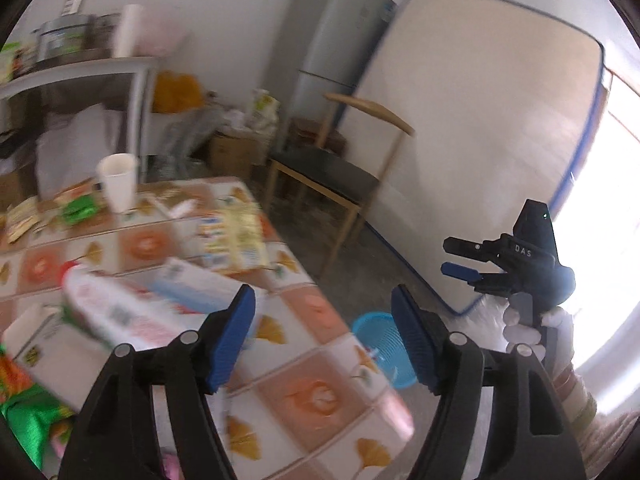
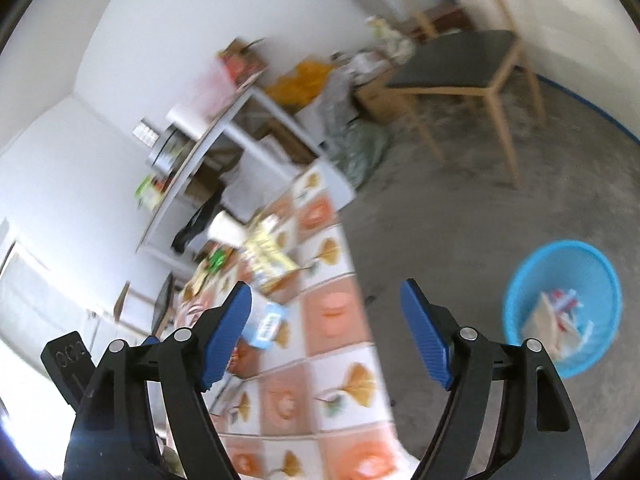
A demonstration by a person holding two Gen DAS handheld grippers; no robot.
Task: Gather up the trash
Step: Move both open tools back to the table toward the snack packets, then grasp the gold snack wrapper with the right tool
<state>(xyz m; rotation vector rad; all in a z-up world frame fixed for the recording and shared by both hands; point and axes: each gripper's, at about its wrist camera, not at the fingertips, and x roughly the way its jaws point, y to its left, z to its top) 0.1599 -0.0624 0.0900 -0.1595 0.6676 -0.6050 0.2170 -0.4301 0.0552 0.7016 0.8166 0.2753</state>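
Note:
A table (image 1: 312, 392) with a tiled leaf-pattern cloth holds trash: a white paper cup (image 1: 118, 182), a yellow wrapper (image 1: 236, 236), a green wrapper (image 1: 80, 208), and a white-and-red package (image 1: 132, 312). A blue bin (image 2: 560, 304) stands on the floor right of the table with some trash inside; it also shows in the left wrist view (image 1: 384, 348). My left gripper (image 1: 324, 336) is open and empty above the table's right edge. My right gripper (image 2: 326, 332) is open and empty over the table edge and shows at the right of the left wrist view (image 1: 460, 256).
A wooden chair (image 1: 328, 176) with a dark seat stands beyond the table. A mattress (image 1: 480, 128) leans on the wall beside a grey fridge (image 1: 332, 48). A white shelf (image 1: 80, 80) with pots and boxes stands at the back left.

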